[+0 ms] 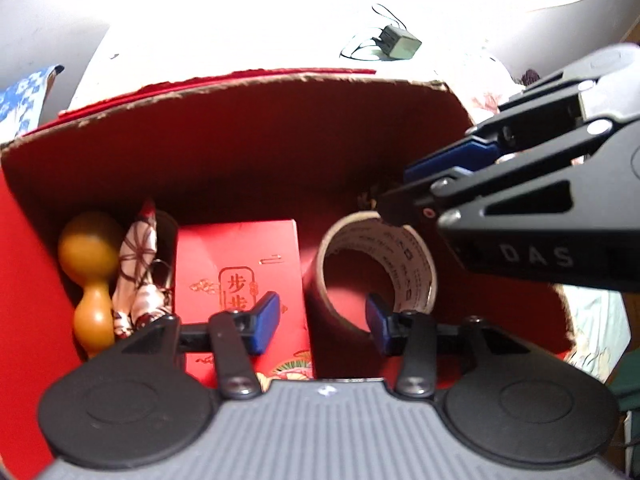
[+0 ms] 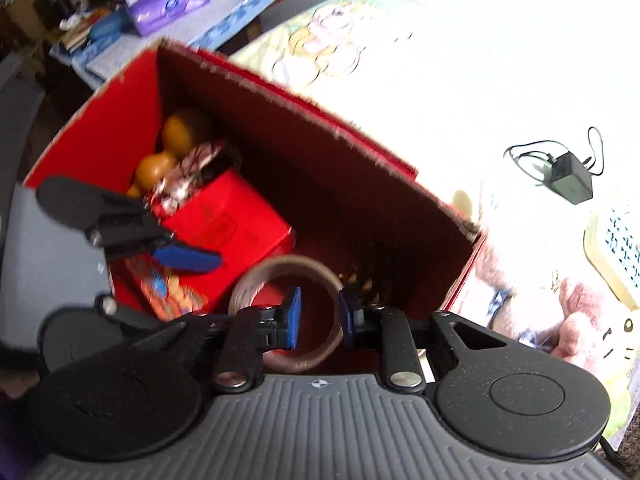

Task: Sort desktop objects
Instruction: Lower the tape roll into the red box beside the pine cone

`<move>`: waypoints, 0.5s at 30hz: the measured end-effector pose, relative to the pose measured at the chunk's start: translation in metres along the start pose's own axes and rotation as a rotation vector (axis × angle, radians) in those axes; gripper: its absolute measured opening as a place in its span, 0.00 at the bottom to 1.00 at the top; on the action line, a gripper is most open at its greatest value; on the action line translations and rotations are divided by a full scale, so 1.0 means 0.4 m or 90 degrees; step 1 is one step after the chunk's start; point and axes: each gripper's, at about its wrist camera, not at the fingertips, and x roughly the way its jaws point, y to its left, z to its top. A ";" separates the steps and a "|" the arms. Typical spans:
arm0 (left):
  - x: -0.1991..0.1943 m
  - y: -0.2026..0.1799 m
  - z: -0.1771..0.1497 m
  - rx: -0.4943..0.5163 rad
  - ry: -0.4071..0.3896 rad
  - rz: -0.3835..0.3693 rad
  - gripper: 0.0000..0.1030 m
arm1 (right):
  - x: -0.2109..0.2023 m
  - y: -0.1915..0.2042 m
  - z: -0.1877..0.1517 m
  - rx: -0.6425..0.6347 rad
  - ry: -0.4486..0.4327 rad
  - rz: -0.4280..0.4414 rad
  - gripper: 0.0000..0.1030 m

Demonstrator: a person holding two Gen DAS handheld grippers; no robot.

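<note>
Fingers of the right gripper (image 2: 318, 322) straddle the wall of the tape roll (image 2: 286, 312), one pad inside the ring, one outside, narrow but not visibly pinching; I cannot tell if it grips. The roll sits low in the red box (image 2: 60, 152), beside the red packet (image 2: 228, 216). The left gripper (image 1: 322, 322) hangs open and empty above. Judged step: depositing the roll; next, spread and lift clear, then fetch the charger (image 2: 570, 178).

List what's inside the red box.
In the box: gourd, patterned bundle, red packet, tape roll. Floor beneath them and the near edge are hidden.
</note>
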 end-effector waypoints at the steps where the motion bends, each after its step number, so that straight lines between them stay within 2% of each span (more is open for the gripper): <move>1: -0.003 0.004 0.000 -0.005 -0.003 0.005 0.45 | 0.002 -0.004 0.006 0.010 -0.011 0.001 0.21; 12: -0.004 0.018 0.021 -0.029 -0.017 0.071 0.45 | -0.008 -0.007 -0.039 0.079 -0.035 -0.029 0.22; 15: -0.008 0.015 0.023 -0.028 -0.023 0.095 0.43 | -0.007 -0.006 -0.060 0.098 -0.040 -0.020 0.22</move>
